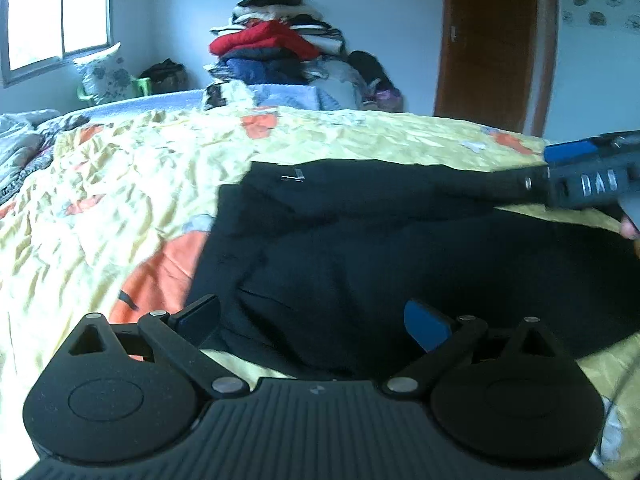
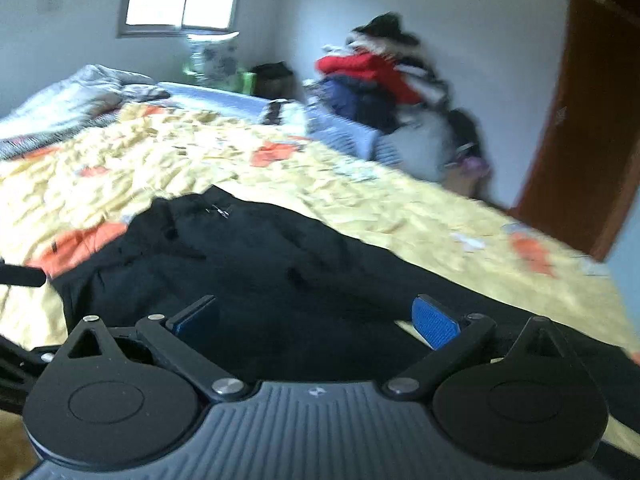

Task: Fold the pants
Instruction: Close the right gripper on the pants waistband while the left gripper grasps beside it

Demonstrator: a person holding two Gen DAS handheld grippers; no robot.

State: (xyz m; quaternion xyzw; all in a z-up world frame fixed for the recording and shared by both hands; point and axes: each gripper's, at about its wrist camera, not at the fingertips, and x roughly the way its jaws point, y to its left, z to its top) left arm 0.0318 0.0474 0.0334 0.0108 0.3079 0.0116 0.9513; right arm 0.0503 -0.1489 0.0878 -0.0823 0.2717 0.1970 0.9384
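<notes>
The black pants (image 1: 360, 248) lie spread on the yellow-and-orange quilt (image 1: 120, 184) of the bed, their near edge just under both tools. The left tool (image 1: 316, 320) and right tool (image 2: 316, 320) are spread wide, pinching nothing. Bare quilt surrounds the pants. Beyond the bed stand a clothes pile (image 1: 276, 40), a window (image 1: 60, 12) and a wooden door (image 1: 492, 44).

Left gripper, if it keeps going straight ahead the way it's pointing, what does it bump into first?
Most likely the black pants. The left gripper is open, and the dark fabric fills the gap between its fingers and lies just ahead on the yellow bedspread. How high the gripper sits above it is unclear.
</notes>
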